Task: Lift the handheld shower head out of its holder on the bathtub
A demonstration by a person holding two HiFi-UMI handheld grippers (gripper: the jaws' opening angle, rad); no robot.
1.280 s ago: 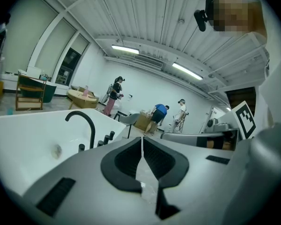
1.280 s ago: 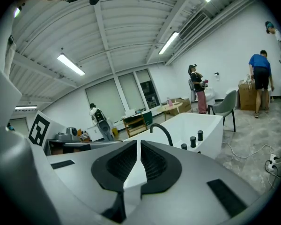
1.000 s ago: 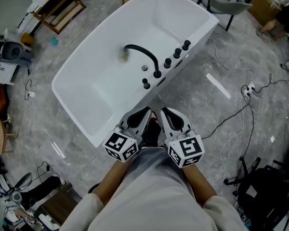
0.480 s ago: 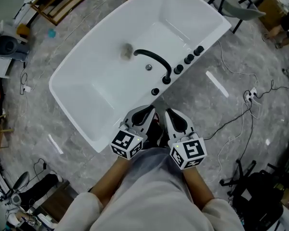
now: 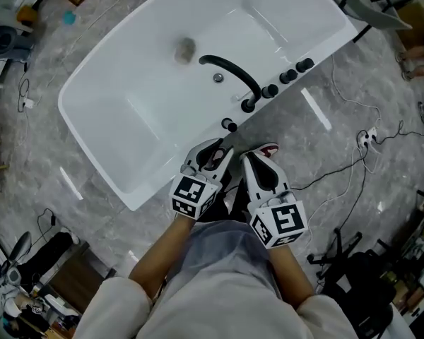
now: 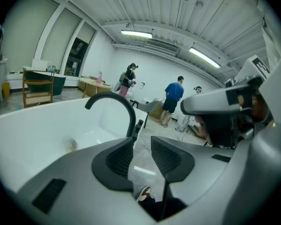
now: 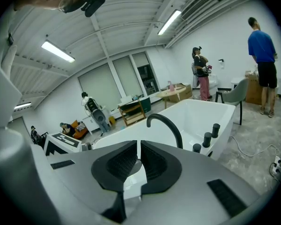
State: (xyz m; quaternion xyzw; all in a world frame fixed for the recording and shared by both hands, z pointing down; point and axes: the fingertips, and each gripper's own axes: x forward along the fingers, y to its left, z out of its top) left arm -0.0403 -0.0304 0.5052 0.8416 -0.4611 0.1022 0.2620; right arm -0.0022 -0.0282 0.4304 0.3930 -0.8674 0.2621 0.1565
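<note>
Left gripper (image 5: 215, 148) jaws stand partly apart and empty, having just opened; right gripper (image 5: 255, 158) jaws are together. The bathtub (image 5: 150, 183) rim lies just ahead of the left fingertips. The shower head is one of its black fittings (image 5: 230, 125); I cannot tell which. Open floor (image 5: 304, 147) lies rightward. Both grippers are closer to the rim than before.

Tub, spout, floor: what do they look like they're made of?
Bathtub: glossy white, probably acrylic or enamel; its smooth walls show soft highlights.
Spout: matte black, likely coated metal; it is a thin arched tube with no glare.
Floor: grey and mottled, polished concrete or stone; it reflects the ceiling lights as streaks.
</note>
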